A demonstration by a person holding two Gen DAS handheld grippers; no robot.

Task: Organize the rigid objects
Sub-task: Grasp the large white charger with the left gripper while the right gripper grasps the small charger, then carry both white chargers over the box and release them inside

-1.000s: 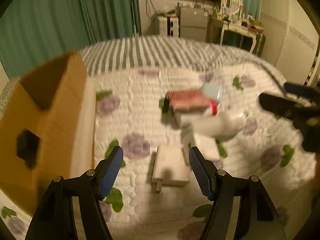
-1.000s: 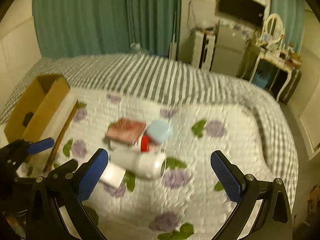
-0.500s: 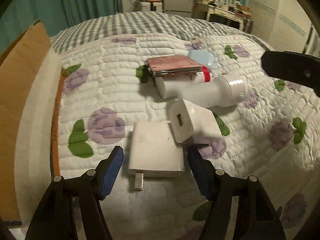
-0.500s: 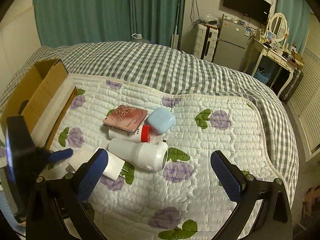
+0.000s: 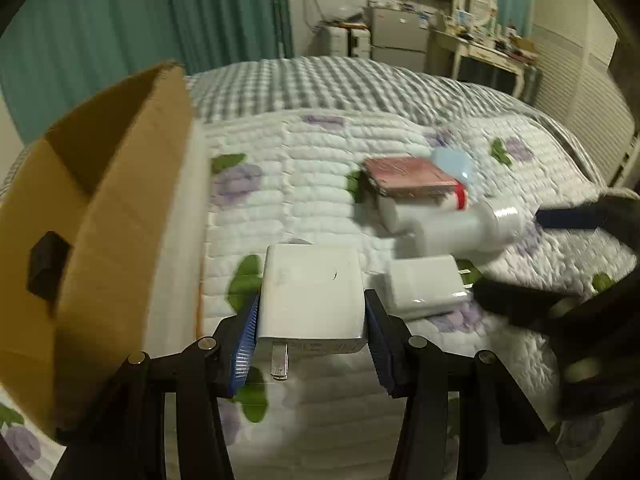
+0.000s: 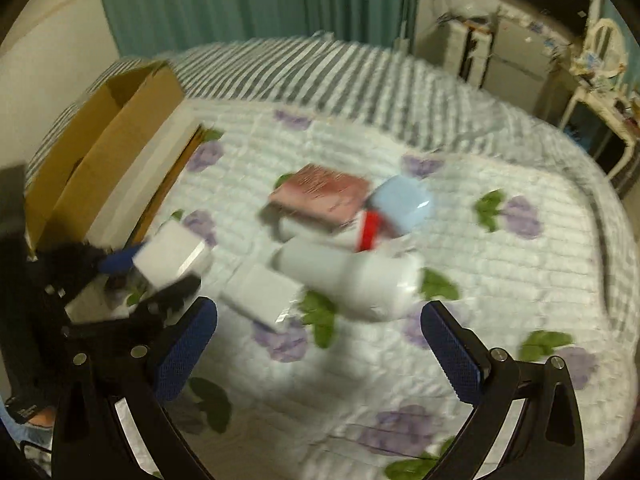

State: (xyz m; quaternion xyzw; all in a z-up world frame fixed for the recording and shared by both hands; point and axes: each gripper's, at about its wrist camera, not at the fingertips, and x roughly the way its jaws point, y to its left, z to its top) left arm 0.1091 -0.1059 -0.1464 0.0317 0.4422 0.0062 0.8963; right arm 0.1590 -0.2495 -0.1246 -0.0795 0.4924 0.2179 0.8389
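My left gripper (image 5: pixel 311 320) has its blue pads against both sides of a white square power adapter (image 5: pixel 312 288), metal prong toward the camera. The jaws are closing on it. In the right wrist view the adapter (image 6: pixel 170 256) hangs just above the quilt beside the cardboard box (image 6: pixel 100 152). My right gripper (image 6: pixel 316 328) stands wide open over the quilt with nothing between its fingers. Beyond it lie a second white block (image 6: pixel 260 292), a white bottle (image 6: pixel 352 276), a pink book (image 6: pixel 320 194), a pale blue case (image 6: pixel 400 204) and a red-banded white tube (image 6: pixel 368 228).
The open cardboard box (image 5: pixel 120 184) stands at the left on the floral quilt (image 5: pixel 320 168), with a white slab along its near side. The right gripper's fingers (image 5: pixel 568 216) reach in from the right edge. Green curtains, a fridge and a dressing table stand past the bed.
The left jaws have narrowed onto the white adapter, which now sits between the pads and off the quilt. The right gripper has sunk closer to the pile of objects.
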